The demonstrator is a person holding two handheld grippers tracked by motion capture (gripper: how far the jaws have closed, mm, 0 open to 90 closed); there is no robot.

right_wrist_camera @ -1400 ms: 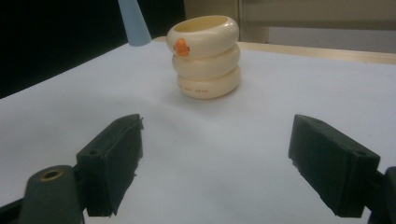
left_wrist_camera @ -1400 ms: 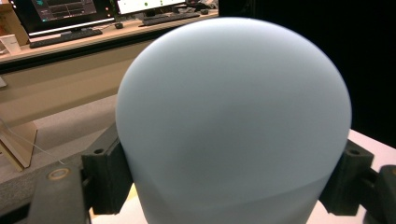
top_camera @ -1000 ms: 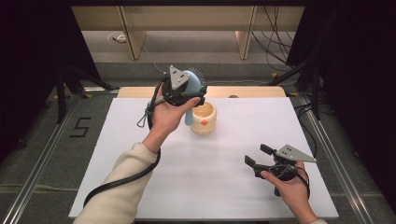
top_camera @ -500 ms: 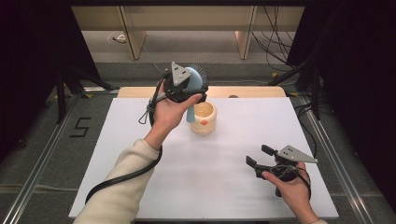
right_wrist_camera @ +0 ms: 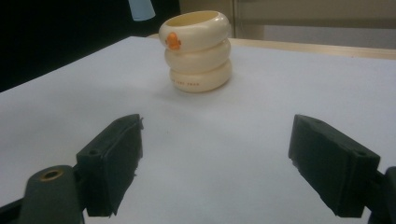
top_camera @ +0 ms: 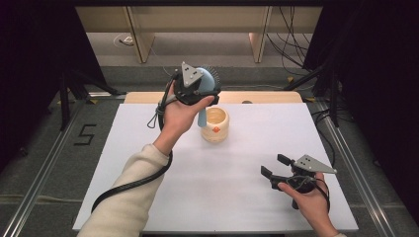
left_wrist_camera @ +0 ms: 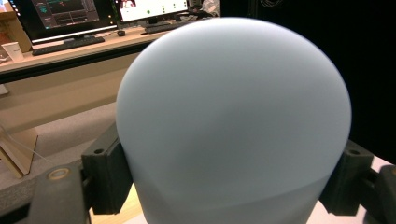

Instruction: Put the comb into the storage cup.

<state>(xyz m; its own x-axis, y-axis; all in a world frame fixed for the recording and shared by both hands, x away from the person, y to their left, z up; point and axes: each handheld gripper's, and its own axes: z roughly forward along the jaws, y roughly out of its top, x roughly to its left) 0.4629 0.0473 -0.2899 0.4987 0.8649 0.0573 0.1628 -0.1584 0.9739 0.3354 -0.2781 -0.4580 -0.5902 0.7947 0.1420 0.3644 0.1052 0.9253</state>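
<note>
Left tool (top_camera: 210, 91) grips unlabelled blue brush (left_wrist_camera: 233, 126)

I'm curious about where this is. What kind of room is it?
Probably a lab or workshop for recording. A white table stands between dark curtains, cables trail behind it, and computer monitors sit on a desk.

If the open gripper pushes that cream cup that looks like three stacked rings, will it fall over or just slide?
The cream ring-shaped cup would probably slide: it looks squat and sits flat on the white table. It seems empty, so likely light. A push near its rim might rock it, and its rounded bulges could slip from the right gripper's fingers.
</note>
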